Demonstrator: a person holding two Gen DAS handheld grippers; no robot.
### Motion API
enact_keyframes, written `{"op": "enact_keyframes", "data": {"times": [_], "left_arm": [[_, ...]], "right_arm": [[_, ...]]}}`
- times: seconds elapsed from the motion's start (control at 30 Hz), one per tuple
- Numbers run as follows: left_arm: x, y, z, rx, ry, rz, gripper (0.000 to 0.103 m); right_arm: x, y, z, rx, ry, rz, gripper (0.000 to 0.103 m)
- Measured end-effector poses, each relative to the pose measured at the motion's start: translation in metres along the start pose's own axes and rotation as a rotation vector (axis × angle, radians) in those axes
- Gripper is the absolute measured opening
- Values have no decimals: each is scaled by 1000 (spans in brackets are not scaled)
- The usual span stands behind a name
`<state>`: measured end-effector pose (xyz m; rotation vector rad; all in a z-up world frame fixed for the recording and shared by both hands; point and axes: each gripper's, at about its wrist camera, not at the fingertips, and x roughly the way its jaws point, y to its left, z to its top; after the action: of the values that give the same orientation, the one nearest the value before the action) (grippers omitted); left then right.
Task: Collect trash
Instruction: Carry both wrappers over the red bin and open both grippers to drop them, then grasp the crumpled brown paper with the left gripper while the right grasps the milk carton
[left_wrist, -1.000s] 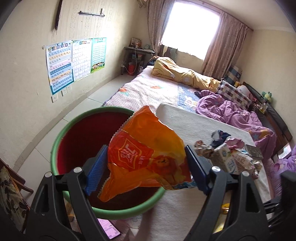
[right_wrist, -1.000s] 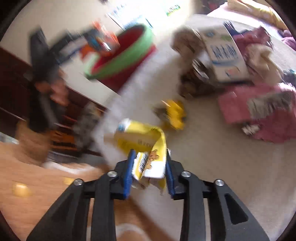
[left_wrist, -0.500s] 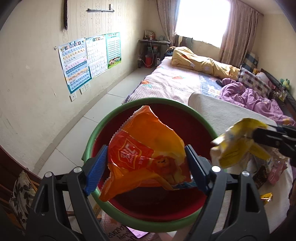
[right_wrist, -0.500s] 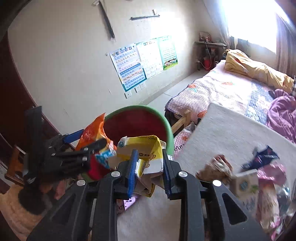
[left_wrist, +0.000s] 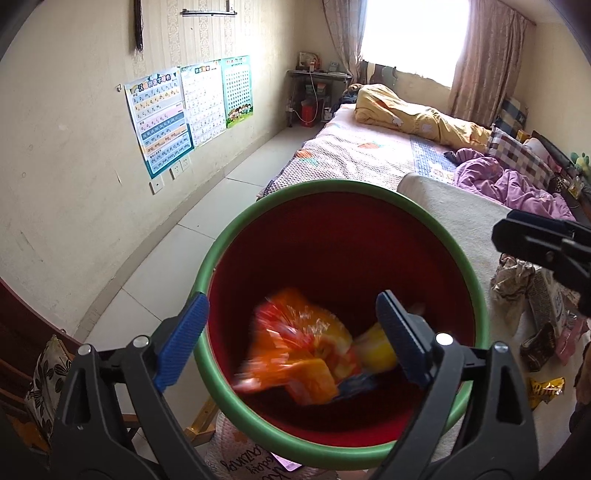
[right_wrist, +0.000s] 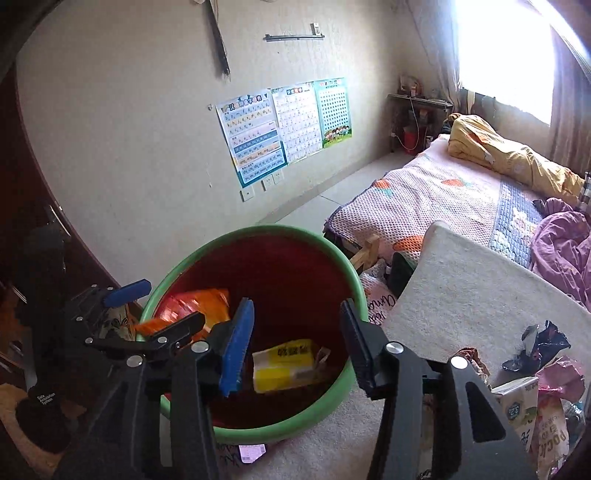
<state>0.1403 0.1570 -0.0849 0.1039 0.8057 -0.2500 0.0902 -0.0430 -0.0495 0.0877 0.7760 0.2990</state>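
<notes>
Hanging over the green-rimmed bin (right_wrist: 255, 332) w/ both grippers let go, jaws just spread & nothing between them, orange bag (left_wrist: 299, 350) & yellow carton (right_wrist: 286, 363) already inside, your right gripper (right_wrist: 295, 343) sits nearer the remaining trash pile (right_wrist: 532, 398) at the white mat's (right_wrist: 461, 295) right edge, so swing right.

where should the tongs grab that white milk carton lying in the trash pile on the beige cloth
Grip the white milk carton across its two flat side faces, near the upper end that pokes out of the pile. Come from above and from the bin side: crumpled pink wrappers crowd it on the far side, while the side toward the green-rimmed red bin on the beige cloth looks freer.
</notes>
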Motion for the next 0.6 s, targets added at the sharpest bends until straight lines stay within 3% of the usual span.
{"op": "enact_keyframes", "data": {"times": [0.37, 0.6], "left_arm": [[-20, -7, 10, -8, -48, 20, 90], [-35, -21, 6, -38, -62, 31, 90]], "right_arm": [[-42, -17, -13, 39, -60, -32, 67], [-67, -38, -44, 60, -41, -45, 67]]}}
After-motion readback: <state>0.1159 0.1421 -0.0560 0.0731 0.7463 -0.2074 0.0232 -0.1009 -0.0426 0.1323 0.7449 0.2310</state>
